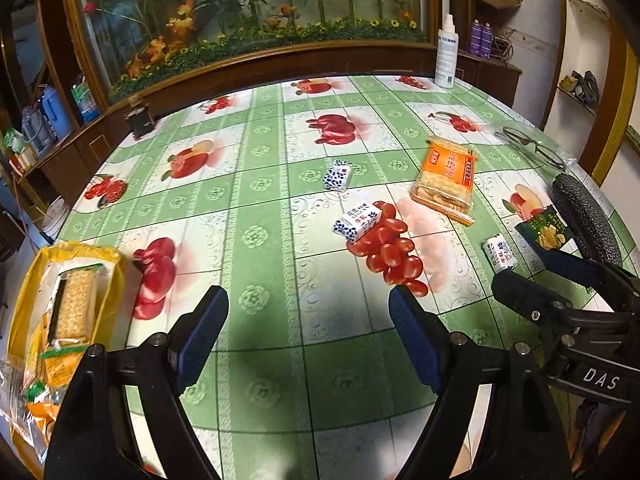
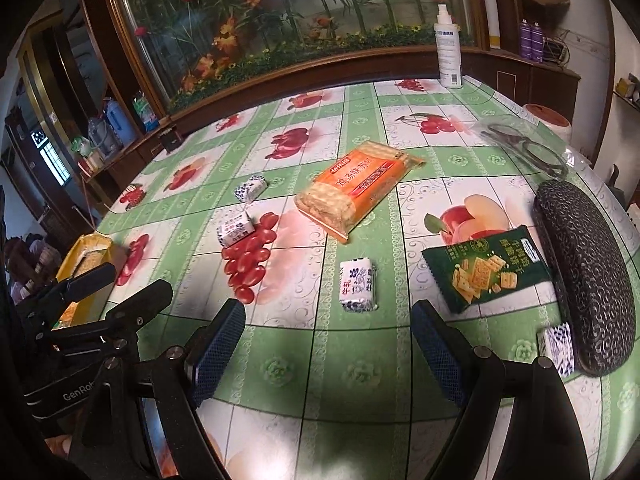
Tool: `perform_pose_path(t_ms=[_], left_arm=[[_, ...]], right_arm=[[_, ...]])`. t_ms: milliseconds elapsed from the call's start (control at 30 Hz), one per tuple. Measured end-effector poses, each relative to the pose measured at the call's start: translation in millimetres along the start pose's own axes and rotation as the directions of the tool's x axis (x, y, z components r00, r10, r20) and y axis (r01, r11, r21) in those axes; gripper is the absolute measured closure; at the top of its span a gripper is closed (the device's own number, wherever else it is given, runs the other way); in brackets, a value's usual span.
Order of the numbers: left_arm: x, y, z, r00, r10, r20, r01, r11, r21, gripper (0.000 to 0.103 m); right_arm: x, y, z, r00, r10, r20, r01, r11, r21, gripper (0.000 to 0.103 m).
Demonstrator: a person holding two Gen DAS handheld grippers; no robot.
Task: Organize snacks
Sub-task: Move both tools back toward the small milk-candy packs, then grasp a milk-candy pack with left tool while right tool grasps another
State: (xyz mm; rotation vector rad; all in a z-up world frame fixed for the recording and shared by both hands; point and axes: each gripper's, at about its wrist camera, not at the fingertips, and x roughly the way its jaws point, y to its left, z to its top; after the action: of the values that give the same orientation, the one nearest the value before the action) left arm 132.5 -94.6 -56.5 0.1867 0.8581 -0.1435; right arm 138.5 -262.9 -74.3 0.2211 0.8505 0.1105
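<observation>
Blue-white candy [image 2: 358, 285] lies on tablecloth [image 2: 360, 380] just ahead of my right tongs [image 2: 328, 344], apart from other snacks. Right tongs spread, nothing between; left tongs [image 1: 308, 332] also spread, empty. Plan: straddle candy, pinch its narrow sides, carry to yellow bag [image 1: 28, 304] at left edge. Green cracker packet [image 2: 486, 270] near; glasses case [image 2: 584, 276] crowds right side.

Left gripper [image 1: 308, 312] hangs over the green fruit-print table [image 1: 260, 208], jaws wide and empty. Ahead lie two small blue-and-white candies [image 1: 357, 221] — one nearer, one farther [image 1: 338, 175] — and an orange cracker pack [image 1: 446, 180]. Far left, a yellow bag [image 1: 60, 308] already holds crackers. The right gripper [image 1: 548, 280] pokes in beside a green packet [image 1: 546, 229].
</observation>
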Motion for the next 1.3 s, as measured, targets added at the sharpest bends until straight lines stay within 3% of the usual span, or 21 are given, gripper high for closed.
perform_pose_path(t_ms=[367,433,600,700,900,967,1100,1300], left_arm=[[39.3,-12.3,24.2,0.999,-0.031,-0.042,0.033,0.998,0.057,0.020],[47.1,-14.5,28.0,0.998,-0.043,-0.050,0.046,0.996,0.071,0.020],[64.0,-14.6,34.3,0.995,-0.070,-0.070,0.075,0.995,0.068,0.020],[71.3,-16.2,37.1,0.994,-0.080,-0.071,0.085,0.994,0.071,0.020],[76.1,-20.2,40.0,0.991,-0.121,-0.056,0.125,0.989,0.075,0.020],[77.5,-20.7,40.4,0.987,-0.154,-0.057,0.157,0.985,0.068,0.024],[75.2,-23.6,40.6,0.978,-0.200,-0.055,0.203,0.976,0.078,0.043],[71.9,-23.7,41.2,0.978,-0.204,-0.045,0.207,0.974,0.086,0.077]], right_arm=[[28.2,-7.2,14.6,0.997,-0.043,-0.068,0.042,0.999,-0.015,0.021],[31.7,-6.7,13.9,0.995,-0.056,-0.079,0.054,0.998,-0.024,0.029],[32.9,-6.2,15.0,0.995,-0.071,-0.077,0.068,0.997,-0.042,0.031],[33.6,-4.8,15.9,0.993,-0.094,-0.077,0.089,0.994,-0.059,0.045],[35.7,-3.8,17.4,0.991,-0.111,-0.077,0.105,0.991,-0.078,0.058],[36.1,-4.3,17.9,0.990,-0.115,-0.075,0.109,0.991,-0.081,0.064],[35.1,-8.4,18.4,0.991,-0.112,-0.072,0.107,0.992,-0.070,0.079],[33.0,-13.3,17.9,0.993,-0.093,-0.067,0.091,0.995,-0.042,0.082]])
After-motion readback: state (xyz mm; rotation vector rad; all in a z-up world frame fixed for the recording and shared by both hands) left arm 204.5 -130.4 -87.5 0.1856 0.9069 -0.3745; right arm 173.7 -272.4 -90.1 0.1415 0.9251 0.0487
